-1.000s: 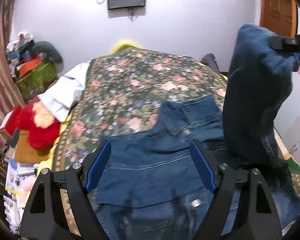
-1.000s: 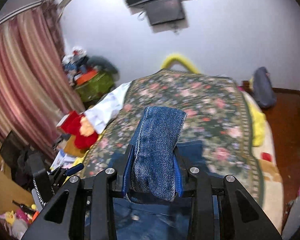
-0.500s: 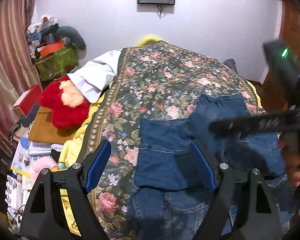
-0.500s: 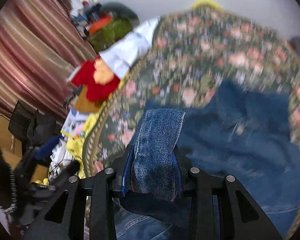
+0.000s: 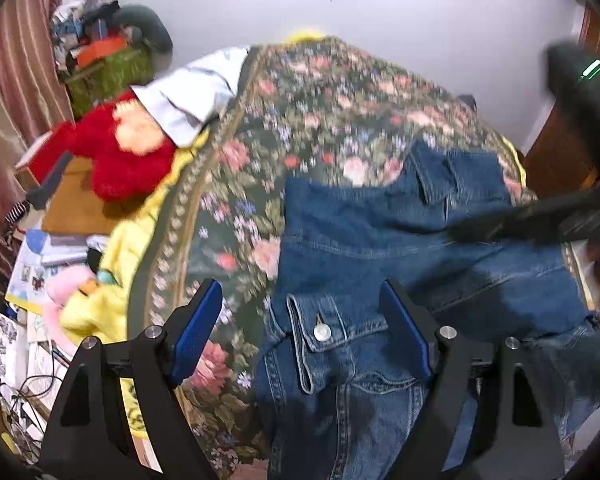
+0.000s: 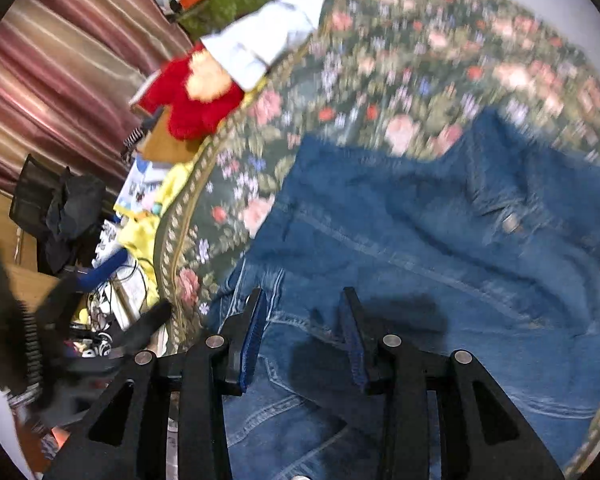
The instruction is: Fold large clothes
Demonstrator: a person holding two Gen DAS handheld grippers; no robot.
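Note:
A blue denim jacket [image 5: 400,264] lies partly folded on the floral bedspread [image 5: 308,104], with a buttoned cuff [image 5: 320,332] near the front. My left gripper [image 5: 300,328] is open and empty, just above the jacket's near left edge. My right gripper [image 6: 304,336] is open and empty, low over the jacket [image 6: 440,248]; it shows blurred at the right of the left wrist view [image 5: 540,216]. The left gripper appears blurred at the lower left of the right wrist view [image 6: 80,320].
A red plush toy [image 5: 116,148] and a white cloth [image 5: 188,96] lie at the bed's left edge. Yellow bedding [image 5: 112,280], papers and clutter fill the floor to the left. A striped curtain [image 6: 60,60] hangs on the left. A wooden door [image 5: 560,148] stands at right.
My right gripper brought the held denim sleeve down across the jacket and let it go; its jaws now stand open. My left gripper shifted left along the jacket's edge, still open.

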